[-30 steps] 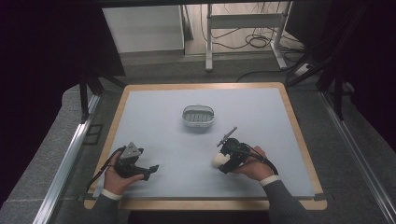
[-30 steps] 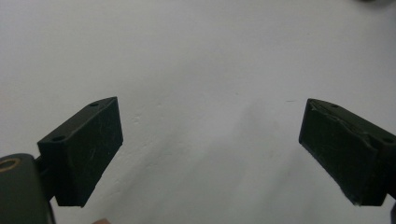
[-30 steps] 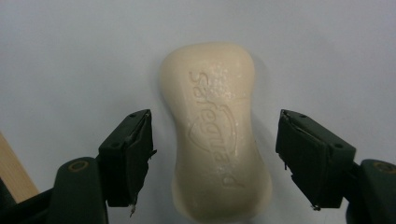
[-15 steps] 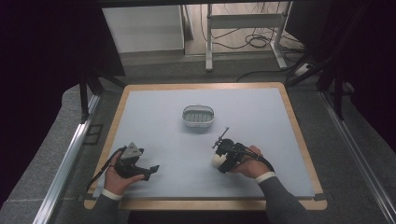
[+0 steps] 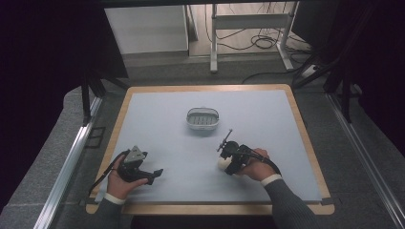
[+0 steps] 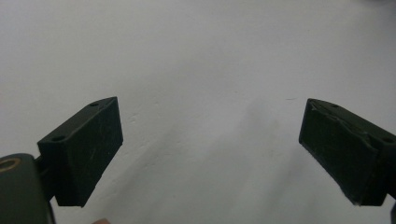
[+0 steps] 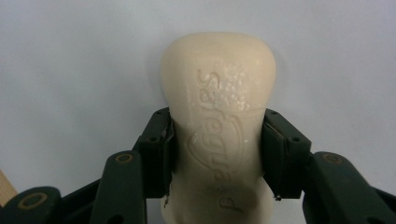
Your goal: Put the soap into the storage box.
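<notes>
My right gripper (image 7: 217, 154) had just closed its jaws across the waist of the cream soap bar (image 7: 218, 116), lying on the mat (image 5: 267, 119) nearer me than the soap dish (image 5: 202, 119). I judged it stiff, smooth, possibly slippery. My left gripper (image 6: 210, 149) stood wide open, empty. The bar's underside and embossed lettering stayed unclear.

Embossed lettering on the bar of soap (image 7: 219, 121), running lengthwise along its top face; looks like "Safeguard", though only "Sa" at the far end reads clearly, the rest shallow and partly worn. No other text or numbers legible anywhere.
</notes>
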A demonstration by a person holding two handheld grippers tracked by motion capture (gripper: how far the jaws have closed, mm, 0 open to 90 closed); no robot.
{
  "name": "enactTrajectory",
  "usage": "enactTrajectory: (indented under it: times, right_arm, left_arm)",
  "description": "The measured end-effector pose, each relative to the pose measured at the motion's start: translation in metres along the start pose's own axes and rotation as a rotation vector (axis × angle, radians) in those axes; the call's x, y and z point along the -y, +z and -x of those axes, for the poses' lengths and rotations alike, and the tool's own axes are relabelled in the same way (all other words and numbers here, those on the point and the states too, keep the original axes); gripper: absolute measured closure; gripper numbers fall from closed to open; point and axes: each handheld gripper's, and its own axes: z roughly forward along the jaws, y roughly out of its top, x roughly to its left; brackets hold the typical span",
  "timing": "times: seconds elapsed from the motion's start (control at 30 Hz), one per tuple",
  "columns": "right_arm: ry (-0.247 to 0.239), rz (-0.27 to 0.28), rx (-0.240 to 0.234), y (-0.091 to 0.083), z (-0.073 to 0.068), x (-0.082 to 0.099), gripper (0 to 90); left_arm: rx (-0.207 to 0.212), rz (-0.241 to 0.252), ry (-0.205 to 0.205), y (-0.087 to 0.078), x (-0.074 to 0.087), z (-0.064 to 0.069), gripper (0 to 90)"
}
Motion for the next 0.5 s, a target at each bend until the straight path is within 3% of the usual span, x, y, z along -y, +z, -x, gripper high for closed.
enactTrajectory:
  times: [0.5]
  right_arm:
    - [-0.006, 0.038, 0.028, -0.021, 0.006, -0.004, 49.5]
  left_arm:
    - [0.001, -0.004, 0.003, 0.001, 0.000, 0.001, 6.7]
